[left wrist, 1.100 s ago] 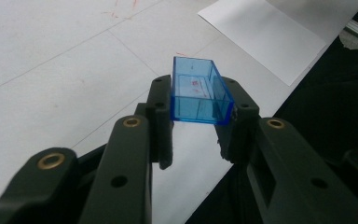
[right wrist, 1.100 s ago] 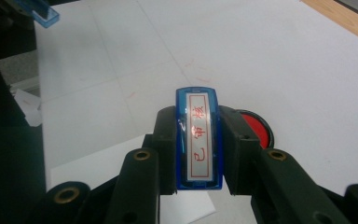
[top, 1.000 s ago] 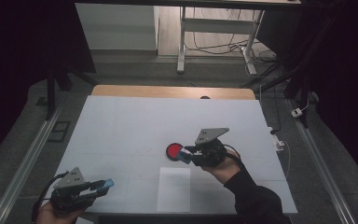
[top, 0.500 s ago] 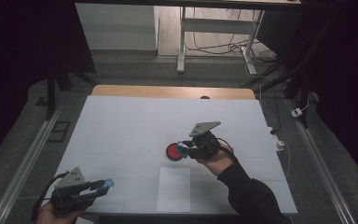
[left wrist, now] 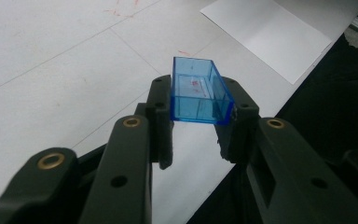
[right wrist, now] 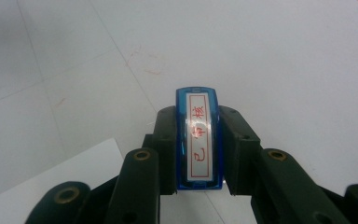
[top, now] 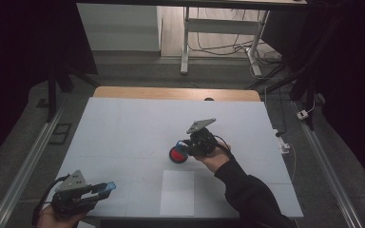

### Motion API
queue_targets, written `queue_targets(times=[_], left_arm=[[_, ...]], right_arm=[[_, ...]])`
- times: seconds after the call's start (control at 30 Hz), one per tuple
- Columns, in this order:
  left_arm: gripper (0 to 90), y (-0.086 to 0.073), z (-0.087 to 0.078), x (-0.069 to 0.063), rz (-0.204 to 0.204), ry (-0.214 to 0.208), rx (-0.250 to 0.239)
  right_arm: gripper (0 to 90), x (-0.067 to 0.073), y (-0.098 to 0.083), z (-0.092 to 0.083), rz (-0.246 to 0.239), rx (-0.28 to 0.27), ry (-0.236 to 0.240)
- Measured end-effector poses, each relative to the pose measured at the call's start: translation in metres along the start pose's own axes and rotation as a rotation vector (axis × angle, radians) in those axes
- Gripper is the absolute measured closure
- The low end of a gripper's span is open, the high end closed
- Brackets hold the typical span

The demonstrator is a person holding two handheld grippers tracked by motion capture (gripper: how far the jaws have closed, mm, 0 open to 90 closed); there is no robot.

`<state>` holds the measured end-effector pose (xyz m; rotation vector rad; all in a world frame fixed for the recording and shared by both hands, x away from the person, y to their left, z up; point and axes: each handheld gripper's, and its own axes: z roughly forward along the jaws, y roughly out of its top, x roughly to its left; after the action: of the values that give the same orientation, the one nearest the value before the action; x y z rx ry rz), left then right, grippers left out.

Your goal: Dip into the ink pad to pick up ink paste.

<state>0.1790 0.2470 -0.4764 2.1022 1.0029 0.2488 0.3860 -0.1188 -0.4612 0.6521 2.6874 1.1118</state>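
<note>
Over white table (top: 123,128), right tool (right wrist: 198,144) clamps blue stamp (right wrist: 198,140).

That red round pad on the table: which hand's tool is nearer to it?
Right. The right tool is right beside the red pad; the left tool sits far off at the table's near-left corner.

Blue cap (left wrist: 198,92): clear, glossy plastic. Stamp (right wrist: 199,140): glossy blue plastic with a smooth white label. Tool (left wrist: 196,135) jaws: matt black plastic with brass-coloured rivets. Desk (top: 123,128): matt white; far edge wood. Paper sheet (top: 177,193): matt.
</note>
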Motion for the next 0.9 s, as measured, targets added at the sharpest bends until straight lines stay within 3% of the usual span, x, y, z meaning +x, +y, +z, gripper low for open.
queue_targets(times=[0.57,0.77,0.9], left_arm=[[68.6,0.000,0.000,0.000,0.006,0.002,0.000],[68.6,0.000,0.000,0.000,0.008,0.002,0.001],[68.6,0.000,0.000,0.000,0.007,0.002,0.001]], right_arm=[[69.8,-0.013,0.001,0.023,0.039,0.043,0.000],[69.8,-0.014,0.000,0.029,0.031,0.071,0.001],[70.0,-0.017,0.001,0.029,0.056,0.082,0.012]])
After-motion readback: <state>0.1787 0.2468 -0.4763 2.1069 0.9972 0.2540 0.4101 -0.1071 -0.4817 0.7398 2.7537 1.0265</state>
